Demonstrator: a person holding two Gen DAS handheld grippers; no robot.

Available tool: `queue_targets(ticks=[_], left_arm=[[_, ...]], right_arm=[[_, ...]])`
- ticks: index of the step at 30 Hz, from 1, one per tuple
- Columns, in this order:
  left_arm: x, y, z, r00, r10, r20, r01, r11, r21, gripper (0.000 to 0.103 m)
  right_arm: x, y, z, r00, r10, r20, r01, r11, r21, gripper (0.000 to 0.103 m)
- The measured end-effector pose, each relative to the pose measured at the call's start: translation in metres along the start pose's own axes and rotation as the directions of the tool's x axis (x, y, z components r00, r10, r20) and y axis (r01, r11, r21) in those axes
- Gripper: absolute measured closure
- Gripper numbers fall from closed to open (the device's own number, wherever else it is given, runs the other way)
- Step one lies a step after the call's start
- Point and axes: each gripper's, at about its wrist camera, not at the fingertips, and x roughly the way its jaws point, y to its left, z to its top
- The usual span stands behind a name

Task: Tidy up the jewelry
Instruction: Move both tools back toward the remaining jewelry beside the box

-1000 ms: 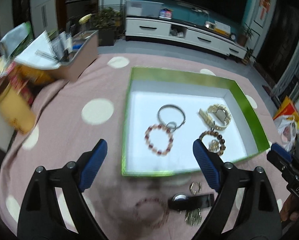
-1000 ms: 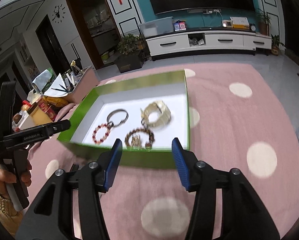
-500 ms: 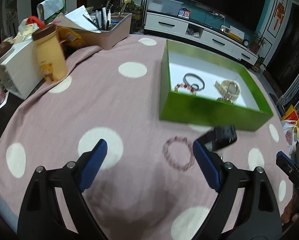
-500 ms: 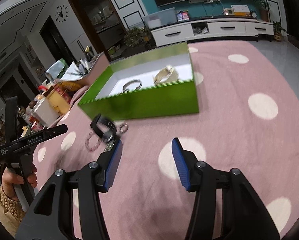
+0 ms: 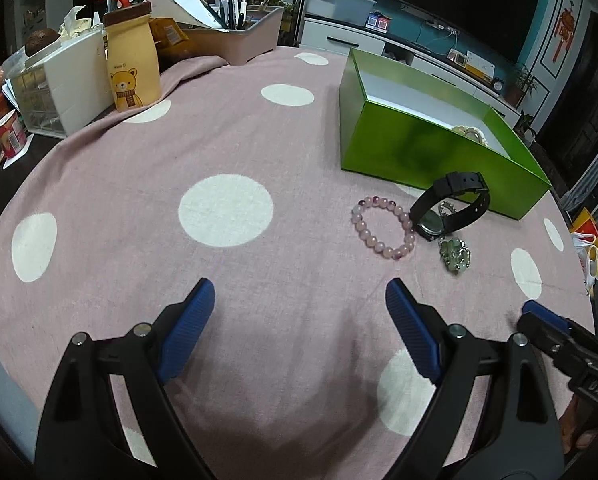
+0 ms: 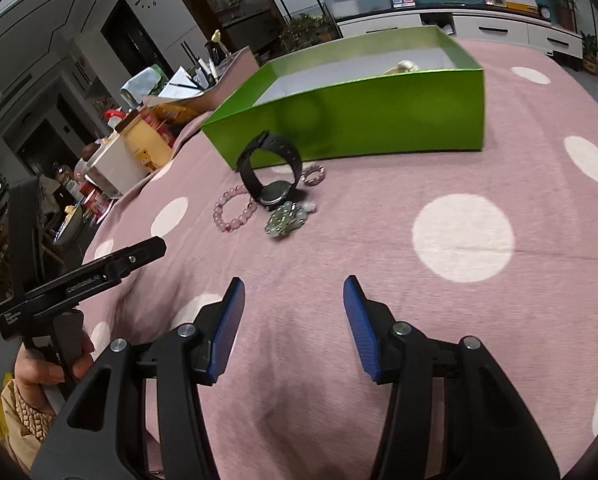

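A green box stands on the pink dotted cloth; a pale bracelet shows over its wall. In front of it lie a pink bead bracelet, a black watch and a green jade pendant. The right wrist view shows the box, watch, pink bracelet, pendant and a small beaded ring. My left gripper is open and empty, low over the cloth, short of the jewelry. My right gripper is open and empty, also short of it.
At the back left stand a yellow bear bottle, a white drawer box and a pink tray of pens and papers. The right gripper's tip shows at the left view's lower right. The table edge curves at left.
Both grippers have pulled back from above the box and dropped low toward the near side of the table. The box interior is now mostly hidden behind its wall. Both stay open.
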Motion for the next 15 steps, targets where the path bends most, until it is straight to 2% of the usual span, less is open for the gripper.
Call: queue_targets(ticks=[15], left_arm=[[0.019,-0.004,0.015,0.999,-0.035,-0.007,0.036,0.998,0.051,0.015]], right_arm=[[0.054,0.017,0.041,0.998,-0.051,-0.045,0.05,0.998,-0.026,0.068]])
